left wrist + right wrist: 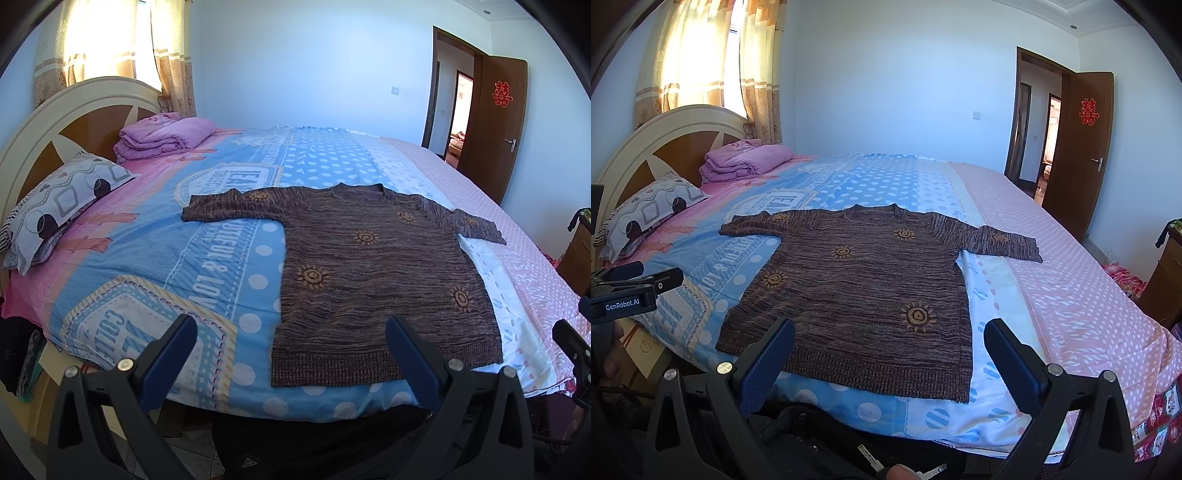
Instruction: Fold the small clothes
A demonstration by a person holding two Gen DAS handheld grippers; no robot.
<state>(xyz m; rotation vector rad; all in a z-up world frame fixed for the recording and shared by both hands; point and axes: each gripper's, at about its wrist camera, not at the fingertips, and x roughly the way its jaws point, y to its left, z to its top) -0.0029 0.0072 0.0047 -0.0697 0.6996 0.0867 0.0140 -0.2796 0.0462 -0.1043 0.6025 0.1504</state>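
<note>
Fold hadn't started as far as the frames showed. The brown knit sweater (373,266) lay face up and flat on the bed (236,280), near the front edge, both short sleeves spread out to the sides, hem toward the cameras, neckline toward the far side. No crease or folded-over panel was visible anywhere on it.

Left gripper (291,350) was released, fingers wide apart, nothing between them; it hovered off the front edge of the bed, apart from the cloth. Right gripper (888,354) was the same: spread wide, empty, just short of the hem, not touching as far as I could tell.

Left to do, my read: everything, meaning sleeves in, then body folded over. A folded purple blanket (166,136) and a pillow (62,210) sat by the headboard, well apart from the sweater
</note>
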